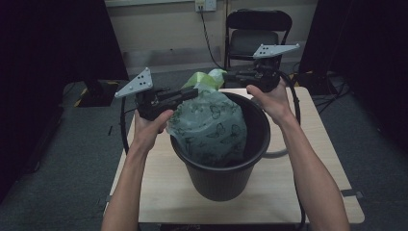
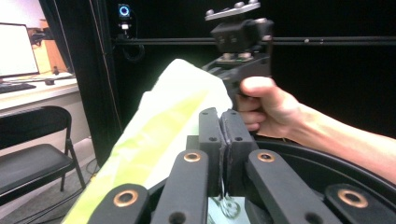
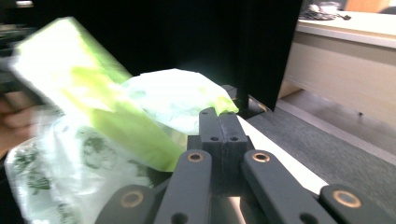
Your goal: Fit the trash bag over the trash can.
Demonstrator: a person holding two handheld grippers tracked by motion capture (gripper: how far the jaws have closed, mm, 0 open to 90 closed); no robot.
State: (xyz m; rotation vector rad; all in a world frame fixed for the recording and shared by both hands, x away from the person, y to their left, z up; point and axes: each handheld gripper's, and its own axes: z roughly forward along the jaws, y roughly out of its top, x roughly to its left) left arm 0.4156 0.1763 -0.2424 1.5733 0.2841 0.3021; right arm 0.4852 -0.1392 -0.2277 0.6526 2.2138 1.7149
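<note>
A black plastic bin stands in the middle of the wooden table. A pale green bag printed with dark butterflies sits in it, its top bunched above the far rim. My left gripper is shut on the bag's left upper edge. My right gripper is shut on the bunched top at the far side. In the left gripper view the shut jaws pinch thin film, with the bag to their left and the bin rim below. The right gripper view has its closed jaws at the bag's edge.
A black folding chair stands behind the table, below a wall socket with a cable hanging from it. Dark curtains flank both sides. Bare tabletop shows in front of the bin and to its right. The person's other hand appears in the left gripper view.
</note>
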